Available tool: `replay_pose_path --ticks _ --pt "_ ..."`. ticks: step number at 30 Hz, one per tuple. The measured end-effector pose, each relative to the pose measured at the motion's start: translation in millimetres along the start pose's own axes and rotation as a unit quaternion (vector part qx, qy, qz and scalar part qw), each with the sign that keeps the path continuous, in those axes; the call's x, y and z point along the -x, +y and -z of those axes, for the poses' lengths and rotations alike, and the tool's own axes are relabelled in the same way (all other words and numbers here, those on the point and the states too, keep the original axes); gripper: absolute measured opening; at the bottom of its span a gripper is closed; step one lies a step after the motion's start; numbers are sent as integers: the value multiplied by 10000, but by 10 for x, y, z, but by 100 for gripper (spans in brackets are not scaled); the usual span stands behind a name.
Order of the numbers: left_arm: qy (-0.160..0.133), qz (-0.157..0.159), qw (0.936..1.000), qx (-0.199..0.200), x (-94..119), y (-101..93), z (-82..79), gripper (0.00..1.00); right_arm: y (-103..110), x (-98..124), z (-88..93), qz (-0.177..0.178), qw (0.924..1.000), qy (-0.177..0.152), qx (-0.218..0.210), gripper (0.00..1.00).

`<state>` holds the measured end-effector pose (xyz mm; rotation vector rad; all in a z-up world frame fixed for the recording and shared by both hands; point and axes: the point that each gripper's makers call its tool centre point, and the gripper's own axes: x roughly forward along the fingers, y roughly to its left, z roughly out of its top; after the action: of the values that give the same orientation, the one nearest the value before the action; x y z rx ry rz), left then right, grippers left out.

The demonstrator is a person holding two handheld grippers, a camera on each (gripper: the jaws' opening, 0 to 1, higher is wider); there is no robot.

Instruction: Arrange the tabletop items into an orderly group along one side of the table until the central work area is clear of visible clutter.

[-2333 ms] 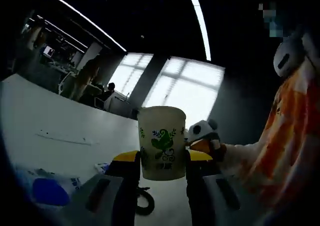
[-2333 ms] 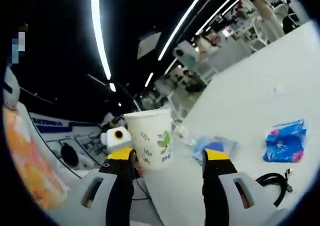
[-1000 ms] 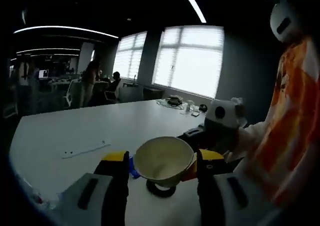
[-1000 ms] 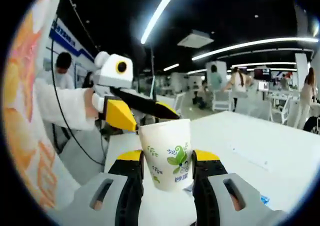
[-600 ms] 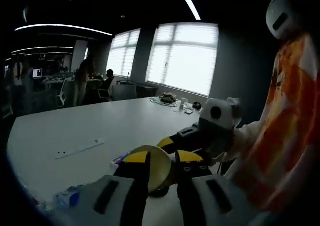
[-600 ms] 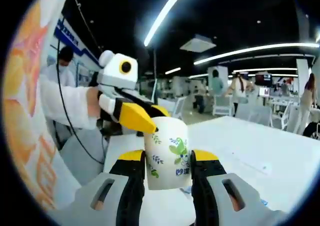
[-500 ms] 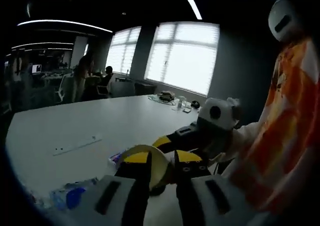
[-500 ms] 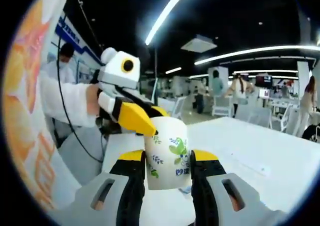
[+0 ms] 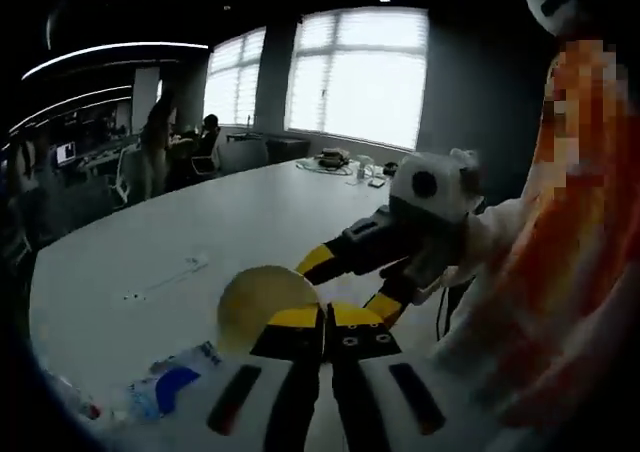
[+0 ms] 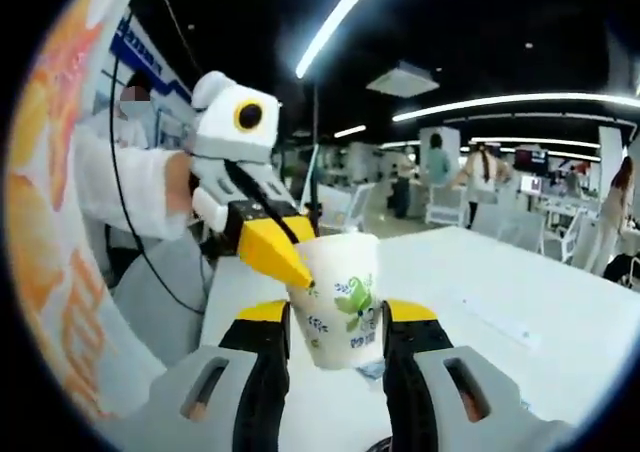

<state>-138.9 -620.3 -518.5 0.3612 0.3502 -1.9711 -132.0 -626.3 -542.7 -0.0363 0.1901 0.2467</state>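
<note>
A white paper cup [image 10: 340, 307] with a green leaf print is held above the white table [image 10: 500, 292], upright and slightly tilted. My right gripper [image 10: 338, 317] is shut on the cup's sides. My left gripper [image 10: 298, 275] reaches in from the left and pinches the cup's rim. In the left gripper view the cup [image 9: 258, 300] looks like a pale round shape just left of my left gripper [image 9: 327, 319]. That gripper's yellow-tipped jaws are almost together on the cup's wall. My right gripper [image 9: 350, 282] comes in from the right there, held by a white-sleeved hand.
A blue-and-white packet [image 9: 170, 397] lies on the table [image 9: 200, 232] at the lower left. A thin white strip [image 9: 165, 277] lies further out. Small items [image 9: 340, 160] sit at the table's far end. An orange-patterned garment [image 9: 570, 272] is close on the right. People and chairs stand behind.
The cup passed from my left gripper to my right one. My left jaws opened, then closed again on the cup's rim. The right gripper has kept hold of the cup since.
</note>
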Motion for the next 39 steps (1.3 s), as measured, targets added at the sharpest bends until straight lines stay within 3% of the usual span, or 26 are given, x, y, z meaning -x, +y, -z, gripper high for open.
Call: replay_pose_path --ticks 3,4,7,15,16,19,24,26,30,35,39 --pt "94 -326 9993 -138 94 174 45 0 -113 88 84 179 9997 89 -104 35" --pt "349 -507 9978 -233 142 271 147 0 -127 101 88 203 9997 79 -146 36" --pt "981 -924 9899 -446 260 477 404 0 -219 224 144 353 9990 85 -249 36" --pt "1724 -1463 9698 -914 538 871 753 0 -414 547 399 811 9936 253 -743 35" --pt "1774 -1593 9662 -975 571 940 781 0 -426 574 429 842 9931 282 -766 35" --pt "1872 -1741 9635 -794 639 1109 908 0 -465 627 496 949 9914 359 -830 34" --pt "2165 -2038 9523 -681 808 1408 1174 0 -516 639 504 1036 9894 345 -955 33" --pt "2205 -2142 9494 -639 874 1494 1211 0 -512 624 507 1008 9895 378 -961 32" --pt "2310 -2215 9458 -550 951 1618 1342 0 -479 586 548 949 9890 458 -1036 32" --pt "2484 -2294 9405 -330 995 1752 1619 0 -439 520 564 871 9888 526 -1090 31" --pt "2514 -2314 9396 -225 992 1823 1743 0 -416 474 551 803 9890 558 -1110 31"
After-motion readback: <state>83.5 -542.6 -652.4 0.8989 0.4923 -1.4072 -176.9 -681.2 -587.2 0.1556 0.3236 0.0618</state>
